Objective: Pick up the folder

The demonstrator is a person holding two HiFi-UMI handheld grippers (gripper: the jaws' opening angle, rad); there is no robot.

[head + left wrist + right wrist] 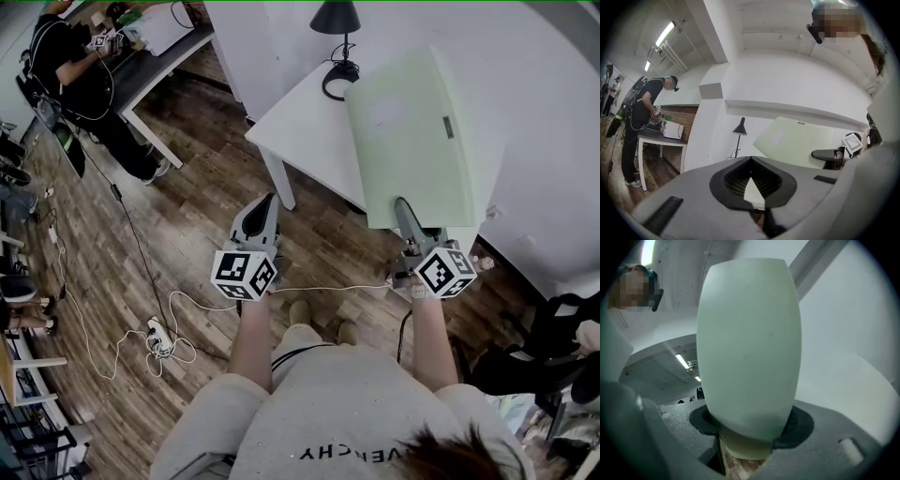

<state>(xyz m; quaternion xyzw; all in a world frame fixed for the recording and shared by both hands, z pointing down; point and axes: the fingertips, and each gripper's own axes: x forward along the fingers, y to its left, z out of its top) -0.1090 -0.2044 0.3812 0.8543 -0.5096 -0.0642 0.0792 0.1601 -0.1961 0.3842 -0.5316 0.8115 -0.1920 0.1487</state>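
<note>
A pale green folder (417, 141) is held up flat over the white table (300, 122), and its near edge sits between the jaws of my right gripper (405, 214), which is shut on it. In the right gripper view the folder (747, 343) fills the middle and runs out from the gripper (747, 439). My left gripper (270, 199) hangs to the left of the table's corner over the wooden floor, shut and holding nothing. In the left gripper view the gripper (750, 160) has its jaws together. Beyond it are the folder (797, 140) and the right gripper (826, 153).
A black desk lamp (336, 37) stands at the table's far side, beside the folder. A white cable and power strip (157, 339) lie on the floor at left. A person (80, 75) works at another table (173, 47) at the back left. A black chair (548, 347) stands at right.
</note>
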